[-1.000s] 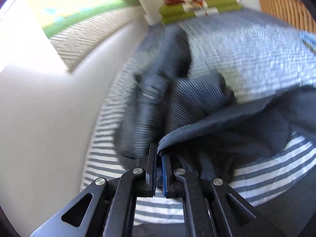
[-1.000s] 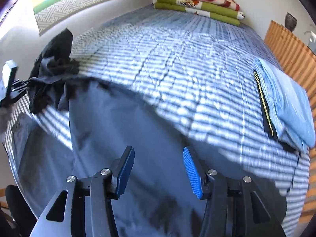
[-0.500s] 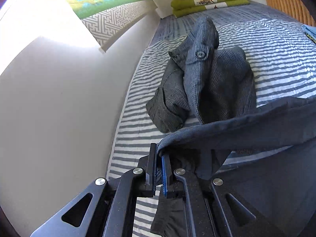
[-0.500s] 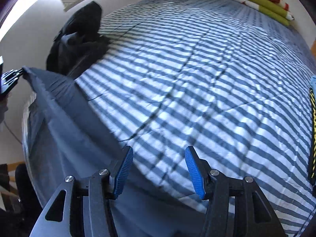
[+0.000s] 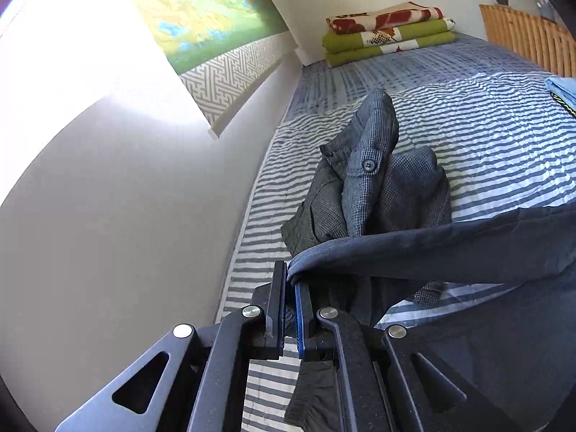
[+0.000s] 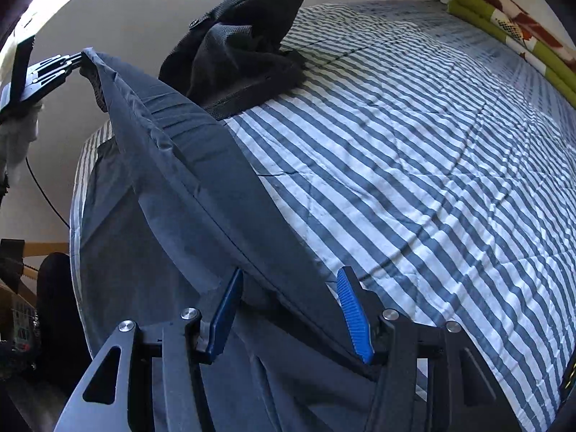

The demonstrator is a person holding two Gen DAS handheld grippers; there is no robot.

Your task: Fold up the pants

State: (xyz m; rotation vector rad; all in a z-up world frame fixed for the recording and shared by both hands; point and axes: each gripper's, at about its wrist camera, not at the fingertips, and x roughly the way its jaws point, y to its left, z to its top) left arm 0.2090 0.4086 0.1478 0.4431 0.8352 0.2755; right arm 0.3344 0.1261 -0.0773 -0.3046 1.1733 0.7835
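Dark navy pants (image 6: 201,180) hang by their waistband over the near left part of a striped bed (image 6: 414,151). My left gripper (image 5: 291,279) is shut on one end of the waistband (image 5: 414,248), which stretches off to the right. In the right wrist view that same left gripper (image 6: 77,60) holds the band's far end at the upper left. My right gripper (image 6: 289,280) is open, its blue pads either side of the band's near end without closing on it. The pants' legs drape below, partly hidden.
A crumpled grey checked garment (image 5: 374,180) lies on the bed by the white wall (image 5: 126,198), just beyond the pants. Folded green and red blankets (image 5: 388,34) sit at the bed's head. A light blue folded cloth (image 5: 565,90) lies at the right edge. A wooden slatted panel (image 5: 525,39) stands beyond.
The right gripper moved left and down until the raised waistband sits between its open pads. The left gripper kept its hold; its view steadied and tilted up slightly.
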